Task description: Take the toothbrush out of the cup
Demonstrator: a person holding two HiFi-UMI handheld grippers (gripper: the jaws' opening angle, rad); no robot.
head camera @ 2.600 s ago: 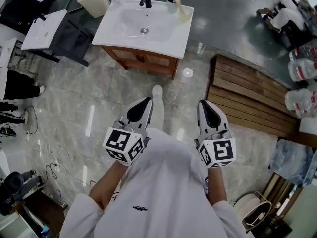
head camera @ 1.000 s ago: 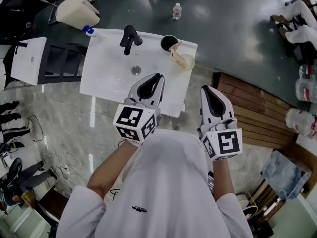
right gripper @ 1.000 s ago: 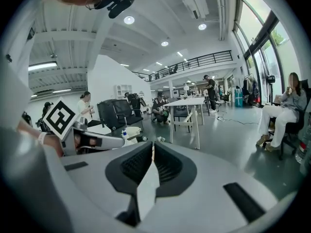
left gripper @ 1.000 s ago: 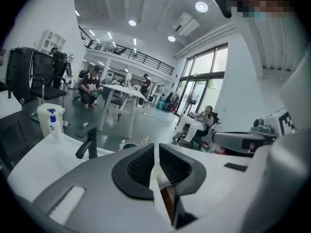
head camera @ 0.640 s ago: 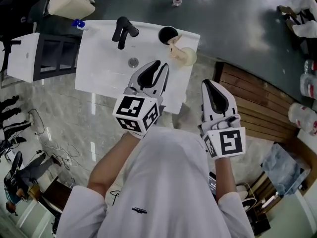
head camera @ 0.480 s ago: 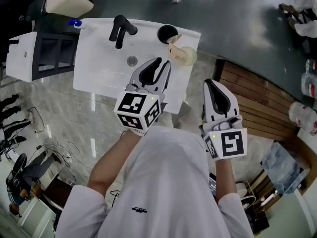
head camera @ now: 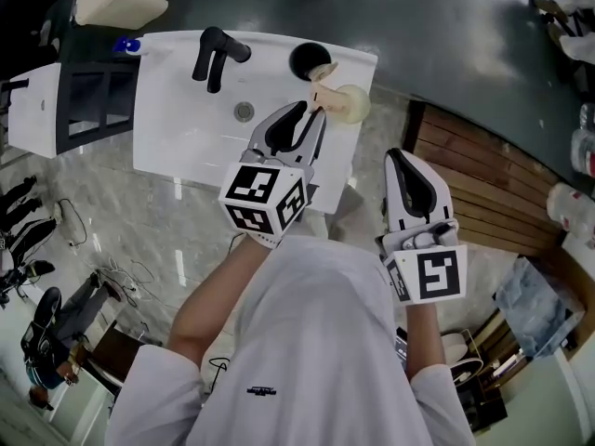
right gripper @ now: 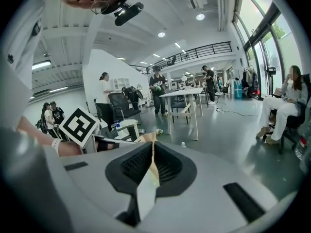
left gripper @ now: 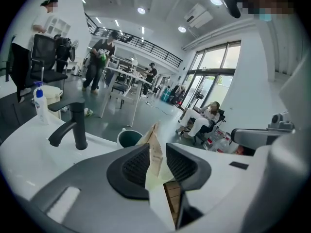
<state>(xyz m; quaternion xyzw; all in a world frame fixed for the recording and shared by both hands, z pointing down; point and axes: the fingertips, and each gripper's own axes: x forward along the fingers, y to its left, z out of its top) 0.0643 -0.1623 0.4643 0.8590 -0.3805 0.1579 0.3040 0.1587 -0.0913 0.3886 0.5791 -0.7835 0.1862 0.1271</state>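
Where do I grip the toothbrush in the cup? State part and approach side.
Probably the exposed upper part of the toothbrush, above the cup, coming from the front of the sink: it leans out over the rim, lower end hidden inside.

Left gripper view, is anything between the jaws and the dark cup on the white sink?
Yes: a tan paper-like piece rises right before the left gripper, covering the right edge of the dark round cup. The black faucet stands clear, left.
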